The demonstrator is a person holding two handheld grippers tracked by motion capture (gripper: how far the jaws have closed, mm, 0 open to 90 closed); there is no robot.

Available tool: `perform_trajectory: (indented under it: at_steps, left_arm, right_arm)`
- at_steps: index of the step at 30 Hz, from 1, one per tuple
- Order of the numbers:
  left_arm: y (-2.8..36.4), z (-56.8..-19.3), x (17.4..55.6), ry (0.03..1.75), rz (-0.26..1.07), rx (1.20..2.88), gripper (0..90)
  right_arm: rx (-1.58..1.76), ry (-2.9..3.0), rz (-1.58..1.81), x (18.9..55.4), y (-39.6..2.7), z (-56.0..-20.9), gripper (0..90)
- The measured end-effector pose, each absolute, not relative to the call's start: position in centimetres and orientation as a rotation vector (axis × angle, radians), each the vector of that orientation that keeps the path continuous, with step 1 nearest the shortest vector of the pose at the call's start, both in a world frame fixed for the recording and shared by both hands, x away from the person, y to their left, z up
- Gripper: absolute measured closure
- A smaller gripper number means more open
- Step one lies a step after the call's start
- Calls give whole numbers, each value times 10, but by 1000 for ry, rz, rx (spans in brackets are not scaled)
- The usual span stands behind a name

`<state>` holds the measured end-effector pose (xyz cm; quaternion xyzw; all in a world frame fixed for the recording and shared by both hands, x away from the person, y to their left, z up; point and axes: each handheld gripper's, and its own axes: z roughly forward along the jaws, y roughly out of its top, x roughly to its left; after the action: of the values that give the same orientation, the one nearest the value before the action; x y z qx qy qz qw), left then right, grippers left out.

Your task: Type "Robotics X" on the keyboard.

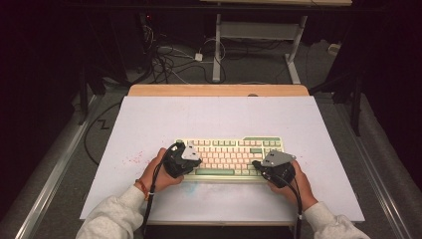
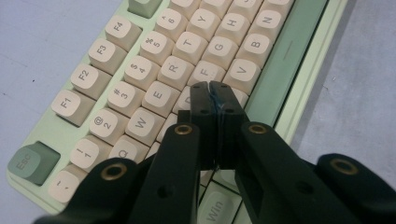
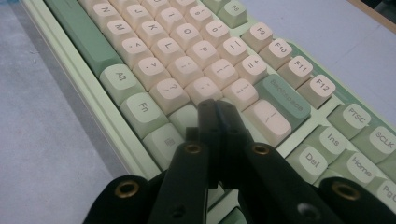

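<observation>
Left claw clenched, empty, tips over keyboard at its 8 o'clock end. Right claw clenched, empty, at keyboard's 4 o'clock. White bench beneath.

both forearms come in from the bottom edge, pale sleeves, a hand wrapped around each tool. left gripper jaws pressed together (nothing between them), right gripper the same, both angled forward and down

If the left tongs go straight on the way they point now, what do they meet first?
Probably the keyboard: the shut left tongs point down at the letter keys, near the D and F keycaps, though the remaining gap is unclear.
</observation>
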<state>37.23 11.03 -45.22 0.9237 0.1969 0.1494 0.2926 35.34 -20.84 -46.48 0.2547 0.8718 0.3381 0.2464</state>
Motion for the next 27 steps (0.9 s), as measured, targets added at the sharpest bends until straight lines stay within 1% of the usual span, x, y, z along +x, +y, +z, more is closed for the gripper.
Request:
perform_trajectory:
  at_steps: [15,17,27]
  left_arm:
    - [110,-453,372,529,400,2459,869]
    - [109,-455,372,526,378,2473,875]
    - [109,-454,370,521,411,2468,864]
  right_arm:
    - [706,2379,926,354,-208,-465,900]
    - [704,2379,924,354,-208,-465,900]
    - [706,2380,925,354,-208,-465,900]
